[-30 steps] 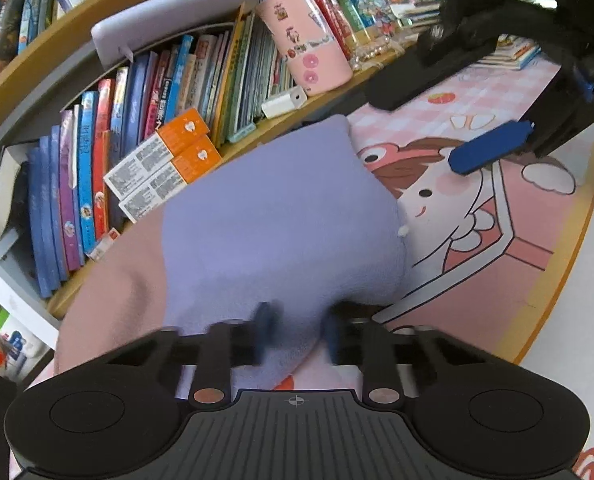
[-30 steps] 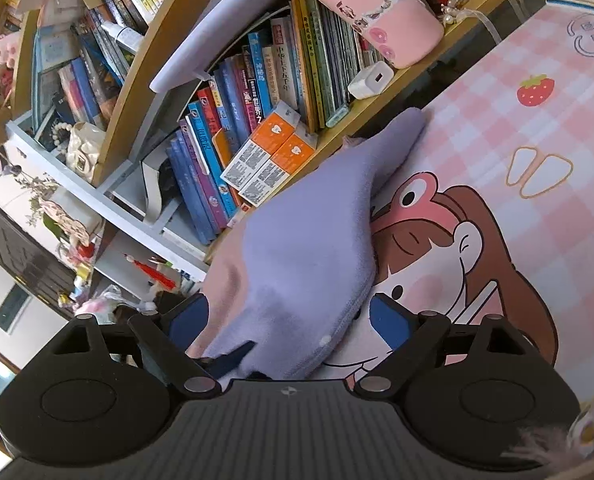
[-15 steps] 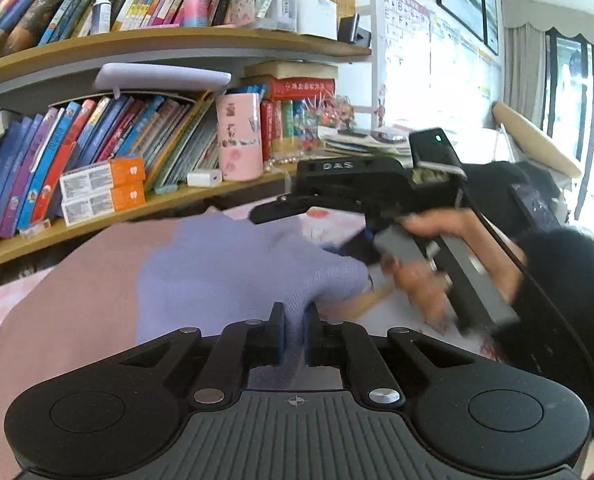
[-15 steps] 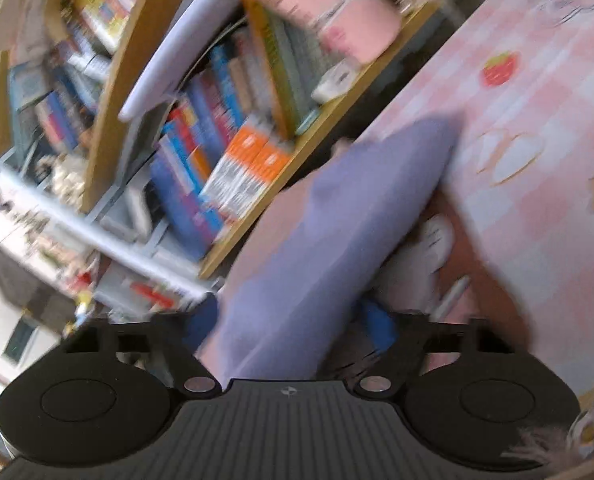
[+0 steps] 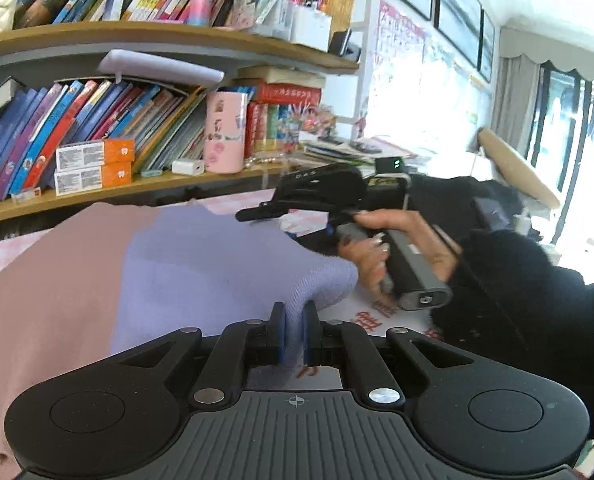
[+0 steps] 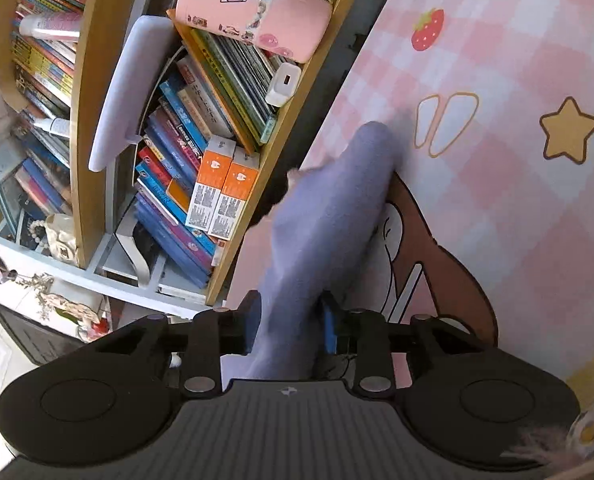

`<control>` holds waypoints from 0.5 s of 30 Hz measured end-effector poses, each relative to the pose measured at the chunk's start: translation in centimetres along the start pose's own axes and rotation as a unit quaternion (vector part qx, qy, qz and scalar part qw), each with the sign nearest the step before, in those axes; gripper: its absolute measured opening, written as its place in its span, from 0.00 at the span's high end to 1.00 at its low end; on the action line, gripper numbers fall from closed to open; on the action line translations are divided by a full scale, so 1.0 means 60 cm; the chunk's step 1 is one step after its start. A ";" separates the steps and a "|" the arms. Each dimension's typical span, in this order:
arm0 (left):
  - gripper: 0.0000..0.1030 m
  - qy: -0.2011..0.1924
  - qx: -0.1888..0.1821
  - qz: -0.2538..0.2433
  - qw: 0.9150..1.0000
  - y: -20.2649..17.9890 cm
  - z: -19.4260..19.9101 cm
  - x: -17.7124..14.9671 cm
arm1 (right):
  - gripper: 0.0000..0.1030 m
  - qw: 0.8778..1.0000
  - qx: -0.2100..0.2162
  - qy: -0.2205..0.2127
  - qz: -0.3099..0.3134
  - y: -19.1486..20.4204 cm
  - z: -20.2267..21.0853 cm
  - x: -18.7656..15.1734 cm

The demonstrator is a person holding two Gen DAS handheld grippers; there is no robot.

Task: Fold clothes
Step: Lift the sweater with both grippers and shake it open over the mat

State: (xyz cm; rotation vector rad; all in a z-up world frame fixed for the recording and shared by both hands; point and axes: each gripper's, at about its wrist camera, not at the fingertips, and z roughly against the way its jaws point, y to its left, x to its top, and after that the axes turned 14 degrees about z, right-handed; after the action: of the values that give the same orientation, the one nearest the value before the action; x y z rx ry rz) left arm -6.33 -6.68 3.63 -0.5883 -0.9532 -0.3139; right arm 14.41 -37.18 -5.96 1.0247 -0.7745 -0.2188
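A soft garment, lilac [image 5: 217, 264] on one half and dusty pink [image 5: 49, 280] on the other, lies lifted over the pink cartoon table mat [image 6: 497, 200]. My left gripper [image 5: 293, 332] is shut on a lilac edge, which is pinched thin between the blue pads. In the right wrist view a bunched lilac fold [image 6: 329, 220] runs away from my right gripper [image 6: 291, 320]. That gripper's jaws are closing, and the fold fills the gap and touches both pads. A hand [image 5: 397, 240] in a black sleeve holds the right gripper's handle, to the right of the cloth.
A wooden bookshelf [image 5: 137, 188] runs along the far side of the table, holding leaning books, orange boxes [image 5: 93, 164], a white charger [image 5: 187, 166] and a pink cup [image 5: 225, 136]. Bright windows are at the right. The mat's checked part [image 6: 517, 60] lies bare.
The left gripper swung and rose with the lilac edge, and its view levelled out. The right gripper's jaws came from wide apart to closed in on the bunched fold.
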 end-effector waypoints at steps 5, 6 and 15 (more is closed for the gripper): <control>0.94 0.011 -0.014 0.034 0.999 0.015 0.007 -0.008 | 0.88 1.000 0.004 -0.003 0.020 0.011 0.007 -0.003; 0.94 0.013 -0.022 0.040 0.999 0.015 0.005 -0.006 | 0.88 1.000 0.020 -0.016 0.017 0.015 0.016 0.002; 0.94 -0.136 -0.208 0.043 0.968 -0.005 0.085 0.136 | 0.89 0.958 0.093 -0.120 0.242 0.303 0.094 0.142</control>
State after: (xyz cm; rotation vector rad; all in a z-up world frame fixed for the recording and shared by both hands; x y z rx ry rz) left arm -5.40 -3.87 12.82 -1.0759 -1.1296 -0.3637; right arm 13.44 -35.82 14.83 0.9623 -1.2604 0.1593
